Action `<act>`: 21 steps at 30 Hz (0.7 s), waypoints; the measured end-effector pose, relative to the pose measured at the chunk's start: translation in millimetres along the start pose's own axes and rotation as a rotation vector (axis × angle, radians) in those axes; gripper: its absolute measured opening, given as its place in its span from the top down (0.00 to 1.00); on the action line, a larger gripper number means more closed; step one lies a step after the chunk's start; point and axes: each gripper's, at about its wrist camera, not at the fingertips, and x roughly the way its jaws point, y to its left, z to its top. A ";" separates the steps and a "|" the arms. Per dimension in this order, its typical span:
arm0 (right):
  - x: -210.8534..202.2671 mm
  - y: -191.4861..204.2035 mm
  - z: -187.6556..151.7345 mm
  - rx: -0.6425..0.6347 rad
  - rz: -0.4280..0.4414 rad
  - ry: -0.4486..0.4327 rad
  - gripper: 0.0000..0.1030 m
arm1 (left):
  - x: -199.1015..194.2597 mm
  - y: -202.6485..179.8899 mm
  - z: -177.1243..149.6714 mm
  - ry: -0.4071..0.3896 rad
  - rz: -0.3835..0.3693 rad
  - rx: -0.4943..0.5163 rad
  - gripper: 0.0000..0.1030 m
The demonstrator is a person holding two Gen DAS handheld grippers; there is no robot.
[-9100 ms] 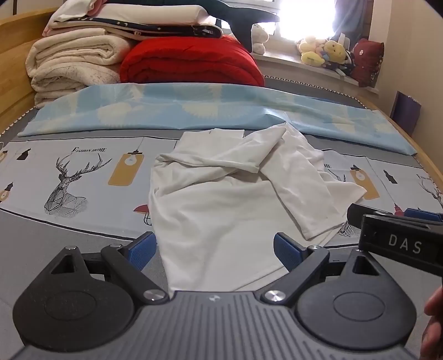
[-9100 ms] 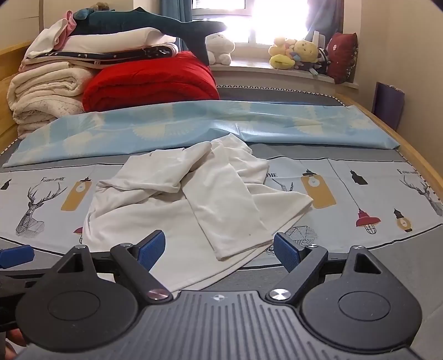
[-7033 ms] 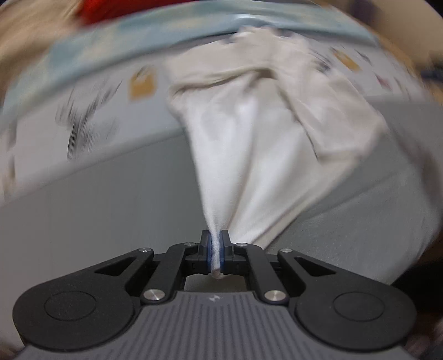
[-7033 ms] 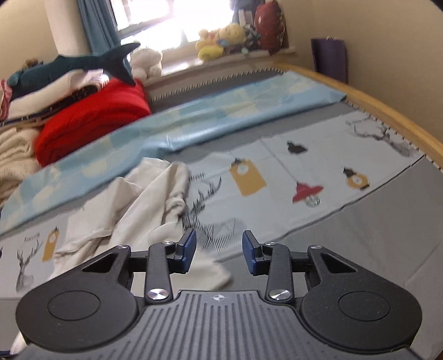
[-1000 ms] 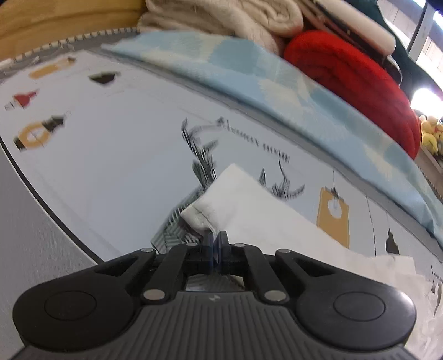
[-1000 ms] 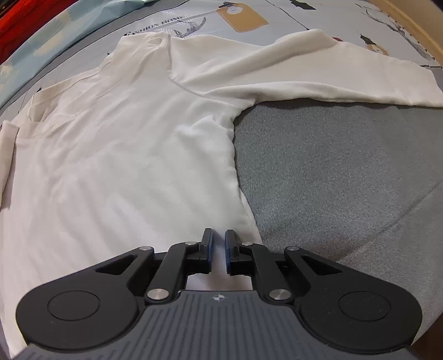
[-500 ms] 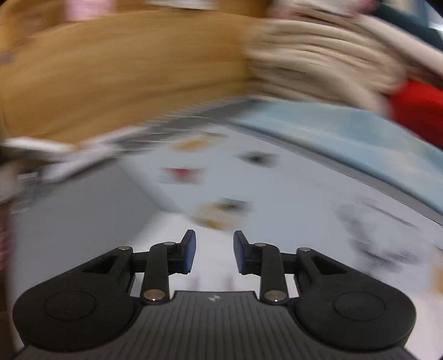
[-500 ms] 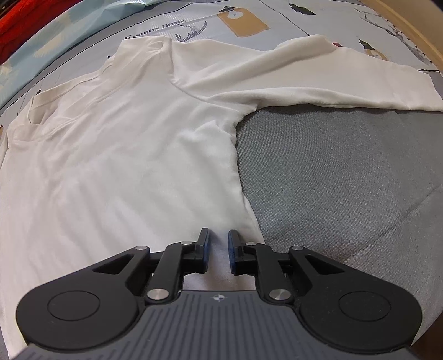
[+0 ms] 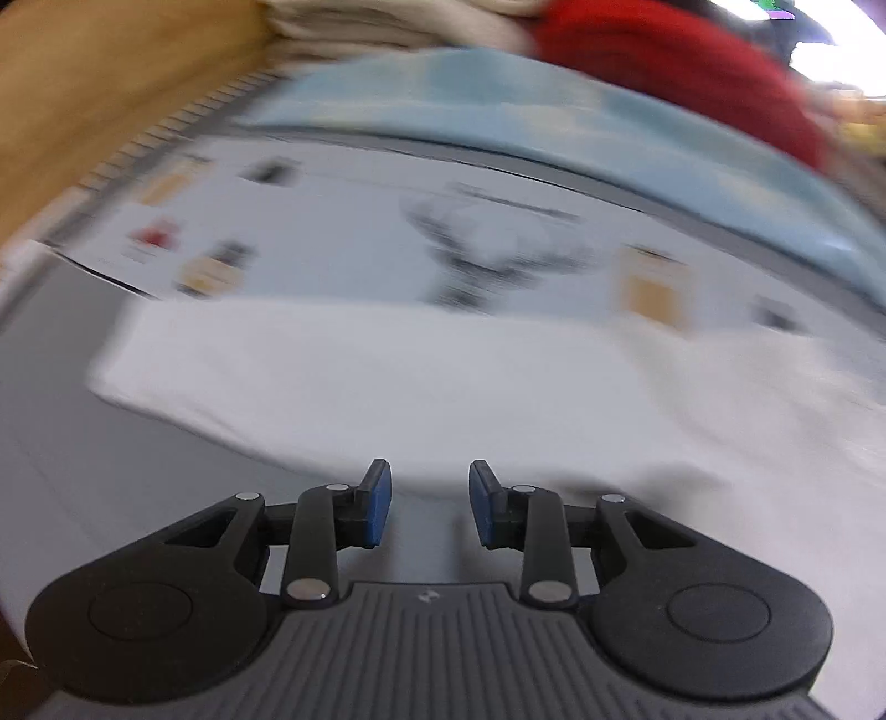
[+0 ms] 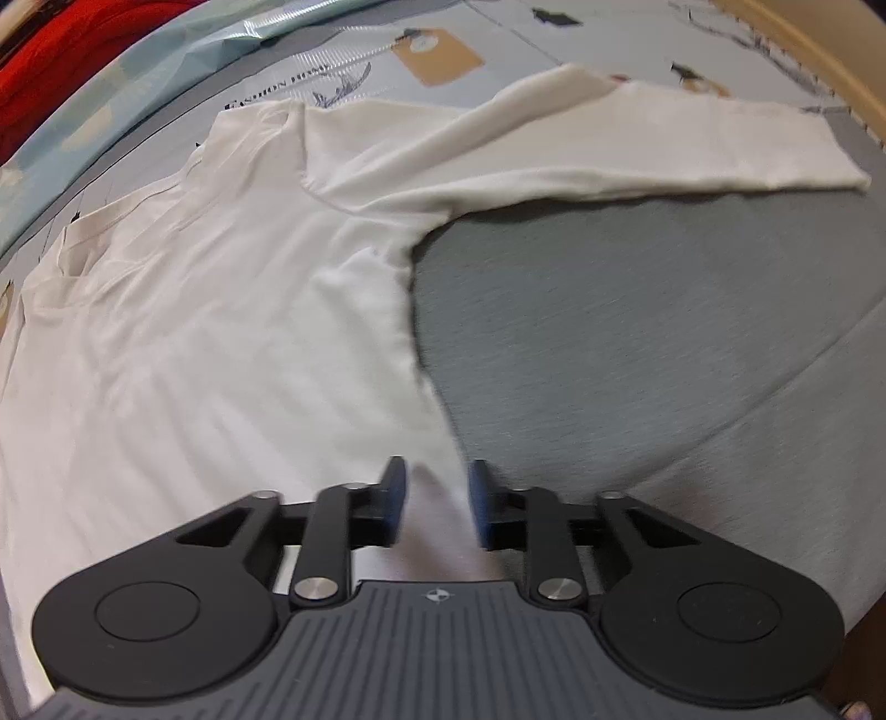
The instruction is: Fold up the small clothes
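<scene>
A white long-sleeved shirt (image 10: 221,310) lies spread flat on the bed, collar toward the far side. Its right sleeve (image 10: 609,144) stretches out to the right. In the blurred left wrist view the left sleeve (image 9: 343,376) lies stretched out to the left. My left gripper (image 9: 429,501) is open and empty, just in front of the sleeve's near edge. My right gripper (image 10: 437,498) is open, with the shirt's lower right hem edge lying between its fingers.
The bed has a grey cover (image 10: 637,332) and a printed deer sheet (image 9: 498,243). A light blue blanket (image 9: 526,122), a red quilt (image 9: 664,61) and folded cream blankets (image 9: 387,27) lie at the far side. A wooden bed frame (image 9: 83,83) runs along the left.
My left gripper let go of the sleeve cuff, opened and swung back toward the shirt. My right gripper opened wider over the hem.
</scene>
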 end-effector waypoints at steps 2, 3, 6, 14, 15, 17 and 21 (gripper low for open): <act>-5.2 -9.2 -7.2 -0.018 -0.003 -0.001 0.66 | -24.0 -17.8 -23.2 0.035 -0.077 0.051 0.66; -7.1 -14.4 -11.7 -0.019 0.001 0.007 0.66 | -36.3 -25.6 -38.7 0.047 -0.105 0.093 0.65; -12.0 -32.8 -30.4 -0.007 0.022 0.045 0.65 | -60.1 -46.7 -92.3 0.115 -0.180 0.222 0.61; -25.4 -49.1 -81.4 -0.108 0.022 0.127 0.65 | -39.0 -51.4 -194.4 0.388 -0.170 0.480 0.60; -27.3 -50.7 -86.8 -0.111 0.022 0.134 0.65 | -39.1 -48.7 -197.3 0.379 -0.170 0.485 0.60; -30.3 -54.1 -95.7 -0.110 0.019 0.148 0.65 | -42.8 -44.8 -199.7 0.377 -0.179 0.474 0.64; -37.0 -55.7 -111.1 -0.131 -0.010 0.142 0.65 | -50.2 -35.5 -206.4 0.375 -0.199 0.462 0.90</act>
